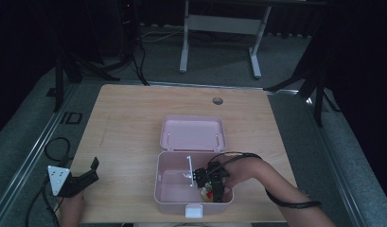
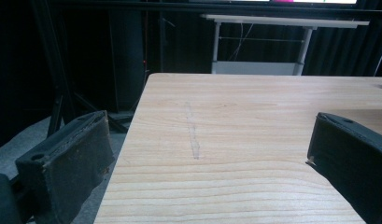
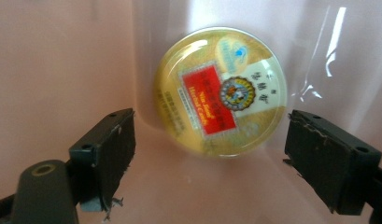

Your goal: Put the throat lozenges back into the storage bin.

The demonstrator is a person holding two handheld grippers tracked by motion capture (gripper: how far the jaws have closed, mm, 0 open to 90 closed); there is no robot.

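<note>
right gripper (image 3: 207, 154) down inside pink lunch box (image 1: 165, 189), jaws spread wide either side of round gold candy tin (image 3: 220, 91), not gripping it, tin propped in box's front right corner, left gripper (image 1: 89, 176) idle near table's (image 2: 254, 121) front left edge, jaws wide apart, holding nothing

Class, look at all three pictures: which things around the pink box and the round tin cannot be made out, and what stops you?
1. Tin, right gripper view: small print on the label is blurred; its lower edge smears into the box floor.
2. Tin, high view: mostly hidden under the right claw and hand.
3. Left claw, left gripper view: both jaws cut off by the frame edges.
4. White piece in the box, high view: too small to identify.
</note>
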